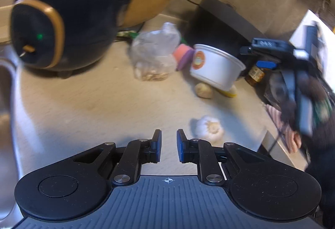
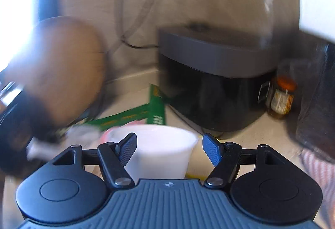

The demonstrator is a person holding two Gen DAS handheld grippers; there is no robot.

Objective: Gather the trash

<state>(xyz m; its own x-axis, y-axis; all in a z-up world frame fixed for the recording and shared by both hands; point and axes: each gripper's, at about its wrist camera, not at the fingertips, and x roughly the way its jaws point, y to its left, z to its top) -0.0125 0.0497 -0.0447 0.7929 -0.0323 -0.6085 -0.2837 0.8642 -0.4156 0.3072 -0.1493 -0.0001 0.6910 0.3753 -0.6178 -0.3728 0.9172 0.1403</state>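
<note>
Two grippers: both tilt down over the counter (image 1: 88, 103).
Left gripper (image 1: 169, 146): jaws nearly together with a narrow gap, nothing between them; garlic (image 1: 208, 127) lies just beside its right finger.
Right gripper (image 2: 169, 150): jaws wide and empty; the white cup (image 2: 161, 151) sits past and between the fingers, pads clear of it.
Cup: on the counter, tipped against a yellow thing (image 1: 229, 93).
Left view only: cooker (image 1: 62, 19), plastic bag (image 1: 152, 53), sink (image 1: 6, 86) at left, right gripper blurred at right.
Right view only: green wrapper (image 2: 146, 111) behind the cup, jar (image 2: 281, 99) beside a dark box (image 2: 209, 82).
</note>
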